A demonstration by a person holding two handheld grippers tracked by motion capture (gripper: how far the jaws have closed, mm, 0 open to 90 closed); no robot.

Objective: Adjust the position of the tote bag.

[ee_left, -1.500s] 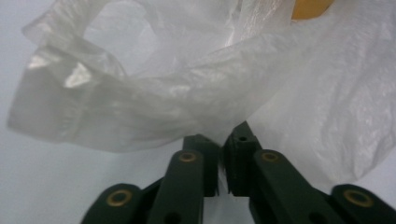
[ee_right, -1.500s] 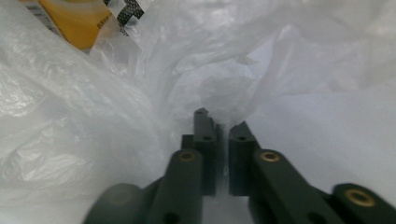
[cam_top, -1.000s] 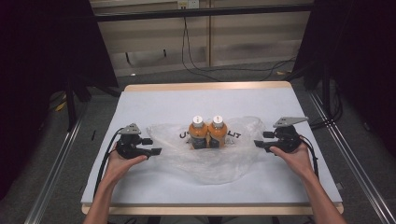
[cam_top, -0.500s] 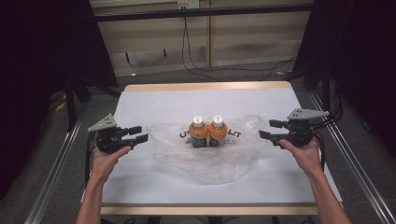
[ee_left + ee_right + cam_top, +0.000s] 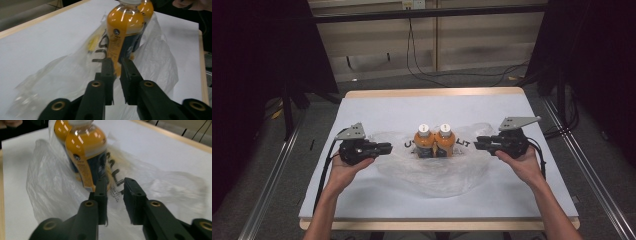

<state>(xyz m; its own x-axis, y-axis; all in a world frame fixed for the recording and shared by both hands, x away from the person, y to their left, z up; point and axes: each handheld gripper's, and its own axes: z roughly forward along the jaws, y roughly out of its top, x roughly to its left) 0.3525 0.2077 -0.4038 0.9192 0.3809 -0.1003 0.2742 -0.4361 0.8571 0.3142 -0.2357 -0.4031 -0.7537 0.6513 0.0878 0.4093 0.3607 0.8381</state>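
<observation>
Two bottles [image 5: 434, 140] of orange drink with white caps stood upright and touching, side by side, near the middle of the white-covered table [image 5: 392, 107]. They sat on a clear plastic bag [image 5: 432, 172] with black lettering, whose crumpled film spread flat around them and toward the person's side.

The left gripper [image 5: 384, 147] lay level at the bag's left edge, pointing at the bottles. Its jaws had just been closing and stood nearly together, a narrow gap left; in the left gripper view [image 5: 115, 65] the tips were over the film, but whether they pinched it could not be told.

The right gripper [image 5: 479, 143] mirrored it at the bag's right edge. Its jaws had also just been closing, with a slightly wider gap [image 5: 113, 185]; a hold on the film could not be told either.
</observation>
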